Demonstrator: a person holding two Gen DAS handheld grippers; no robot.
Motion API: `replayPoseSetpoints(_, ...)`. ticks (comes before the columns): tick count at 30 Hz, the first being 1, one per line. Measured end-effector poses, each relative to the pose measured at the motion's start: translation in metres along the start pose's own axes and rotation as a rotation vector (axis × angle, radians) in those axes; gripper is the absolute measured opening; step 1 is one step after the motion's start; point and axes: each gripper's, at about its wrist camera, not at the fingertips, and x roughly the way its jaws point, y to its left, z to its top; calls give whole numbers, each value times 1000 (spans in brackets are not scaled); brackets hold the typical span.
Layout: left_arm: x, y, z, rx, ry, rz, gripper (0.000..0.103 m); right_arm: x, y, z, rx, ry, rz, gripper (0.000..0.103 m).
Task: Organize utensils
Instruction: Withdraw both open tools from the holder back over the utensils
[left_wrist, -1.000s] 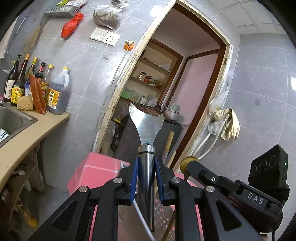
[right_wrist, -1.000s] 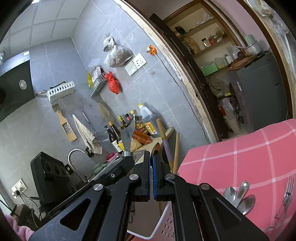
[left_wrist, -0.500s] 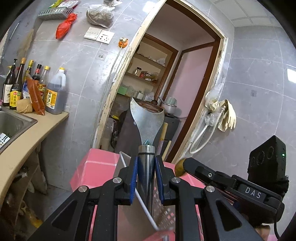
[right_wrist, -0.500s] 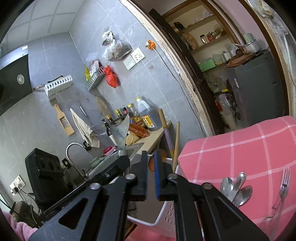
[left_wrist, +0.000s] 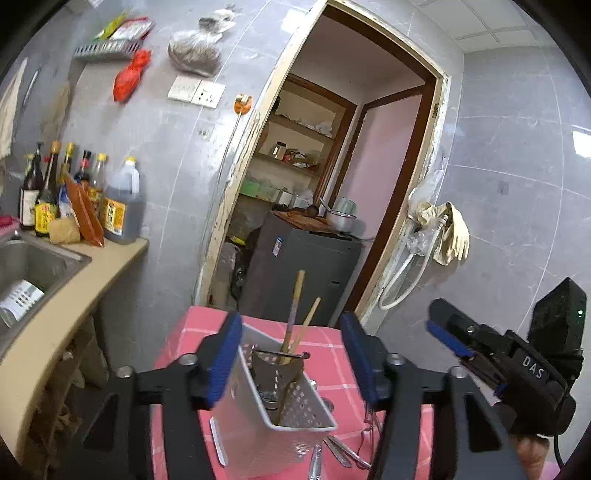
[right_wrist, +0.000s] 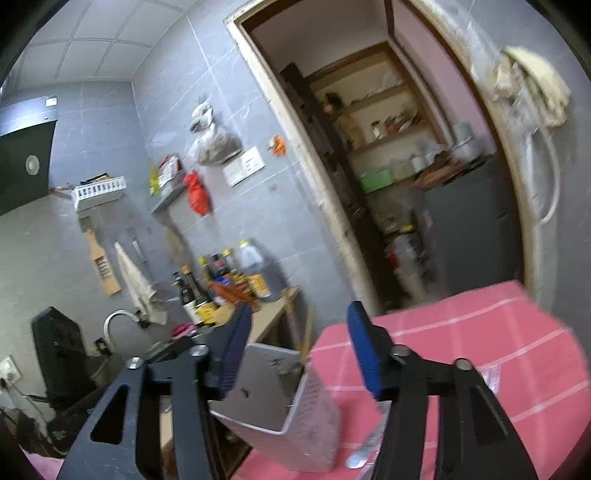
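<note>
A white perforated utensil basket (left_wrist: 295, 410) stands on the pink checked tablecloth (left_wrist: 328, 350). In it stand the metal spatula (left_wrist: 277, 369), blade up, and two wooden chopsticks (left_wrist: 295, 314). My left gripper (left_wrist: 291, 354) is open and empty just above the basket. My right gripper (right_wrist: 299, 347) is open and empty, to the right of the basket (right_wrist: 288, 413); it also shows in the left wrist view (left_wrist: 454, 343). Loose cutlery (left_wrist: 340, 454) lies on the cloth in front of the basket.
A counter (left_wrist: 74, 295) with a sink (left_wrist: 33, 262) and several sauce bottles (left_wrist: 110, 206) stands to the left. A doorway (left_wrist: 332, 206) with a grey cabinet (left_wrist: 303, 266) lies behind the table. A hose and gloves (left_wrist: 443, 232) hang on the right wall.
My left gripper has opened and let go of the spatula, which now stands in the basket. My right gripper has opened wide and swung towards the right.
</note>
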Motion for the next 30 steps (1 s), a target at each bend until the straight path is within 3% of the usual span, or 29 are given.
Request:
replayPoseSetpoints(2,-7,-10,4,14,-9,21,78,-16,-2,9,-18,-28,-42,66)
replayPoseSetpoints(5,-19,-27,6,35,-27,57,94,-38,-6,20,-59,-62,-115,80)
replayPoseSetpoints(8,-26,-43,4,60,-31,78,99,-54,-11,27,-94,-79,-175,91)
replayPoseSetpoints(12,-30,-65,-5,106,-37,104,102,-76,-21,31,-153,-100,-259,100)
replayPoseSetpoints(19,-26,-93,-29,148,-40,129,102,-102,-36,31,-233,-102,-359,102)
replayPoseSetpoints(30,-2,-127,-71,210,6,171,102,-103,-73,20,-240,-44,-391,102)
